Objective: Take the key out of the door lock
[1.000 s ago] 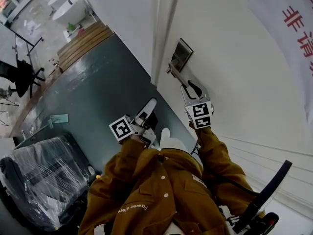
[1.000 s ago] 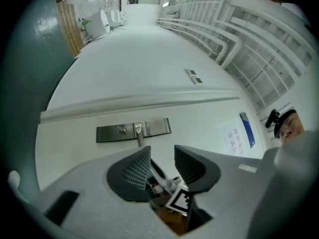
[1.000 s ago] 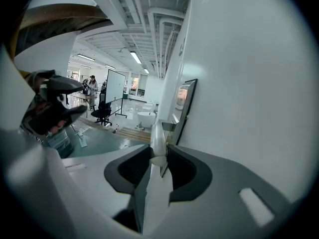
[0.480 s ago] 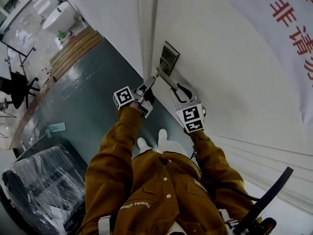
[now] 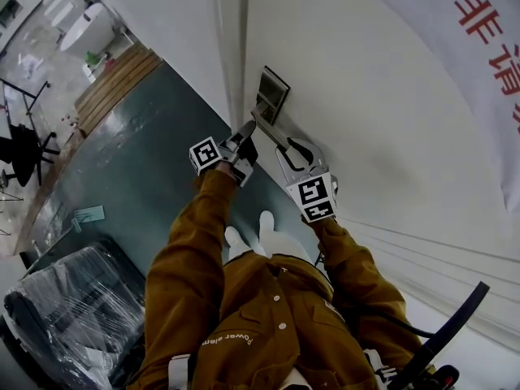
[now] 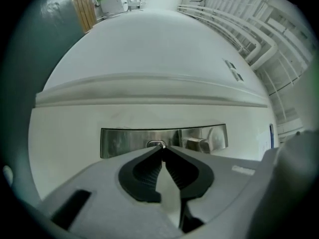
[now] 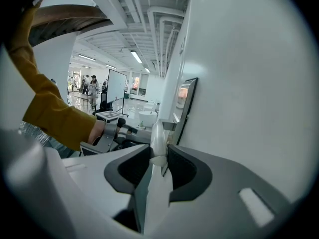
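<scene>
White door (image 5: 366,96) fills the scene, and nearest the viewer the right gripper (image 5: 286,146) is clamped on the silver lever handle (image 7: 158,133), hiding most of its length. Just beyond, the left gripper (image 5: 246,128) has its jaws closing, tips almost together, on the key (image 6: 160,147) in the steel lock plate (image 6: 124,142) near the door's edge. Only a small glint of the key shows between the tips. Farther off, a bright hall (image 7: 114,93) is too small and blurred to make out.
</scene>
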{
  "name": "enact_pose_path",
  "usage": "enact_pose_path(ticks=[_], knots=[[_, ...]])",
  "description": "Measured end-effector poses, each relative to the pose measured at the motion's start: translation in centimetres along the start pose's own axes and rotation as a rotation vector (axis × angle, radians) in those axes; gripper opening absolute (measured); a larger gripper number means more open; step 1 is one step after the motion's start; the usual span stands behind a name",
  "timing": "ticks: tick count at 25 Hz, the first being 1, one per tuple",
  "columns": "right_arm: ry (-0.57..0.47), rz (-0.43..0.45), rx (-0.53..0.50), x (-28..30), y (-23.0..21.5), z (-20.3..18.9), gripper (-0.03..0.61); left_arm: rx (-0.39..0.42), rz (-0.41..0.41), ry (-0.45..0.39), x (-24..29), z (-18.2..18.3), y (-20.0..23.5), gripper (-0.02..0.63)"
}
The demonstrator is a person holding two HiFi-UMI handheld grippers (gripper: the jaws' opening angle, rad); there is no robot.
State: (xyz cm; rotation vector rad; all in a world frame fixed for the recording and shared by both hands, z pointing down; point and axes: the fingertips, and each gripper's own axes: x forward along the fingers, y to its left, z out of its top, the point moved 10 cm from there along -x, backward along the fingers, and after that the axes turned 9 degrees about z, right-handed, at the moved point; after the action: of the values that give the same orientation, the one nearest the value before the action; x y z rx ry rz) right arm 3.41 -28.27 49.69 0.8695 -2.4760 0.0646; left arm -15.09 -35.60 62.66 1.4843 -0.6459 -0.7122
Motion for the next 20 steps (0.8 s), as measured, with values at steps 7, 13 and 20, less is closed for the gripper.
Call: enact_pose_path(ticks=[7, 13, 20], knots=[[0.013, 0.001, -0.009, 0.07, 0.09, 0.07, 0.121, -0.018, -0.005, 0.019, -0.19, 0.13, 0.44, 0.018], [0.021, -0.005, -0.011, 0.13, 0.03, 0.15, 0.123, -0.035, 0.003, 0.012, -0.24, 0.04, 0.37, 0.018], [0.029, -0.012, -0.008, 0.14, 0.13, 0.23, 0.123, -0.004, 0.029, 0.015, -0.4, 0.18, 0.03, 0.017]])
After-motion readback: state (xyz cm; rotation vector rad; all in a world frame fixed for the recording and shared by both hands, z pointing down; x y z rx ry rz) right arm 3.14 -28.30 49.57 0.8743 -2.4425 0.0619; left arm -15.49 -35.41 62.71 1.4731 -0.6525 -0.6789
